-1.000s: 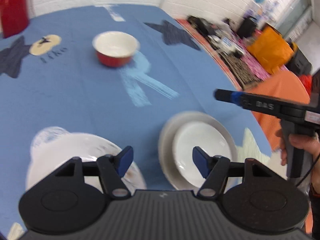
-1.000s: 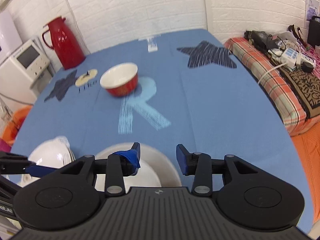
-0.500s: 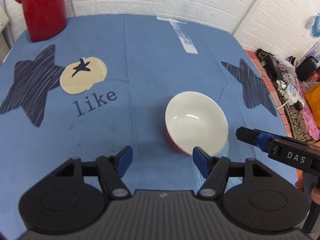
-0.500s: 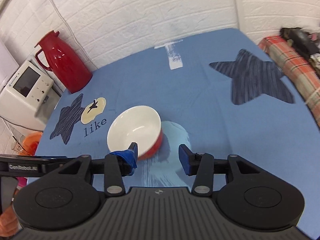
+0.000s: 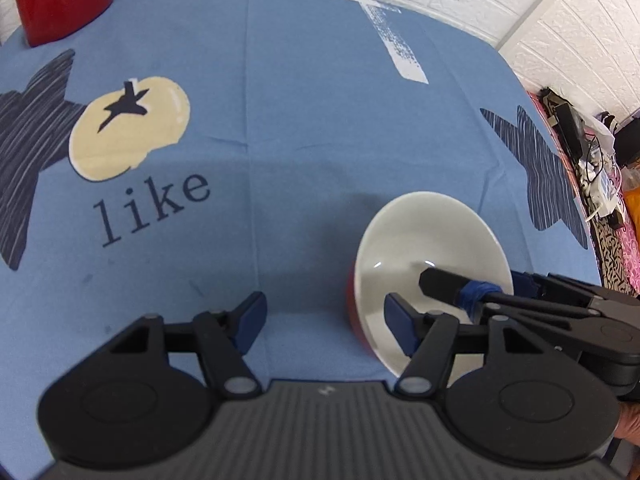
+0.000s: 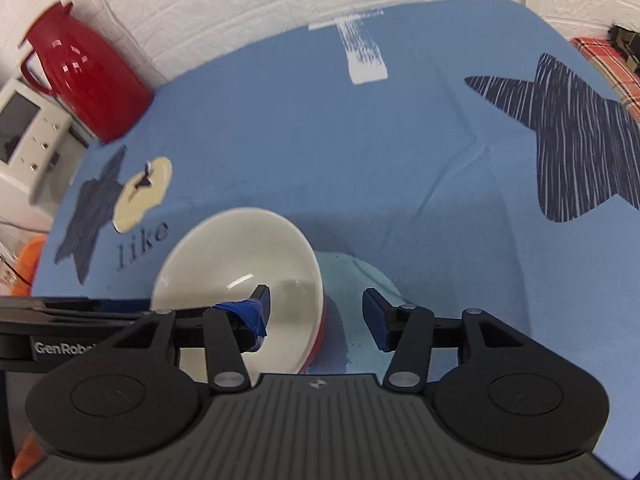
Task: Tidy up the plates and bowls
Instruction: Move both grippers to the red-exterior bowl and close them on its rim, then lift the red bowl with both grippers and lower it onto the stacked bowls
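A bowl, red outside and white inside, stands on the blue tablecloth; it also shows in the right wrist view. My right gripper is open and straddles the bowl's right rim, its left finger inside the bowl and its right finger outside. In the left wrist view the right gripper reaches in from the right. My left gripper is open and empty, just left of the bowl, its right fingertip over the bowl's near rim. No plates are in view.
A red thermos jug stands at the table's far left corner, with a white appliance beside the table. Cluttered items lie beyond the right edge. The cloth shows stars, a cream patch and the word "like".
Both grippers have moved forward from the plates at the near edge to the bowl. The right gripper now straddles the bowl's rim; the plates have left the views.
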